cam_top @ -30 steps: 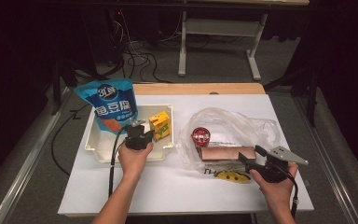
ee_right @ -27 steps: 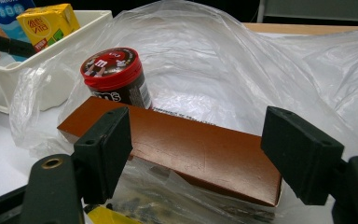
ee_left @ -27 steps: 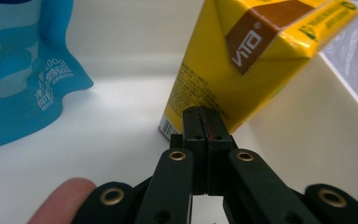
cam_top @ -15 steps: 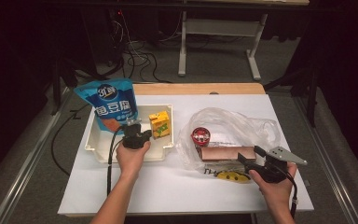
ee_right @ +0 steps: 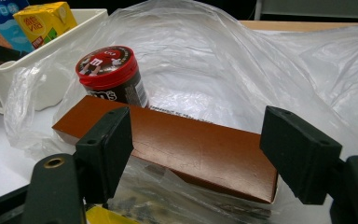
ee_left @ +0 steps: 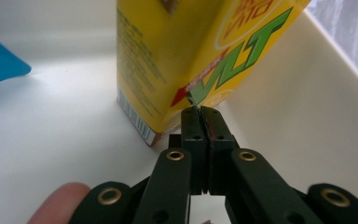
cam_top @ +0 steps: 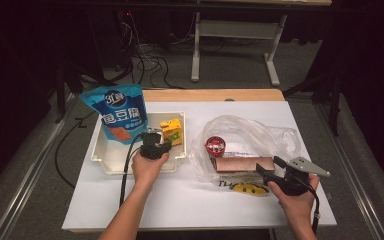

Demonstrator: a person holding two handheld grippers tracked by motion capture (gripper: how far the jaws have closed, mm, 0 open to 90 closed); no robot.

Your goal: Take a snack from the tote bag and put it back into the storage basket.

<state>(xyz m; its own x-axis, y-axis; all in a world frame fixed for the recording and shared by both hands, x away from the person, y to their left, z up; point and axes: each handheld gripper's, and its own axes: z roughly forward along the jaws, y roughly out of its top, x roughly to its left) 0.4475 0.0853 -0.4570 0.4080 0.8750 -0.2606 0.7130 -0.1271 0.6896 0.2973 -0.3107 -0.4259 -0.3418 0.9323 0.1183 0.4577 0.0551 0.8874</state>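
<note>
My left claw, jaws pressed together and holding nothing, noses against one yellow juice carton standing in the white tray beside one blue snack pouch. My right claw, jaws spread wide, hovers at one brown box inside one clear plastic bag, where one red-lidded candy jar stands, on the white desk.

one tray; one carton; one pouch; one bag; one jar; one box
</note>
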